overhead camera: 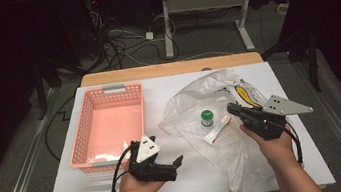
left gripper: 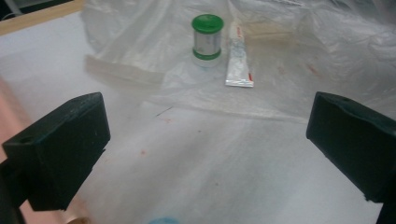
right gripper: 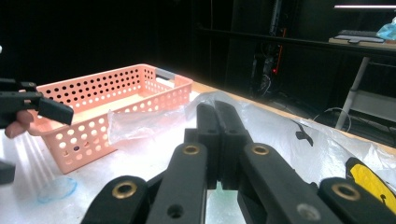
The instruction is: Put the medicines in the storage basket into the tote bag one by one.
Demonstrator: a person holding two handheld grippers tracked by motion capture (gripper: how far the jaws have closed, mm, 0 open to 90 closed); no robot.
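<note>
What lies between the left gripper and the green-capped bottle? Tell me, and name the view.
Nothing solid: in the left gripper view, the open left gripper faces bare white table, then the clear plastic bag's near edge. The green-capped bottle stands on it.

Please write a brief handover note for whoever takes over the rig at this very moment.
Left gripper: open, empty, low over the table, pointing at the bag.
Right gripper: shut; it seems to pinch the clear plastic bag, though its fingers hide the contact.
On the bag: green-capped bottle, upright, and small tube lying beside it.
Pink basket: nothing in it.
Done: nothing moved to the basket yet.
Left: probably grasp bottle and tube.
</note>
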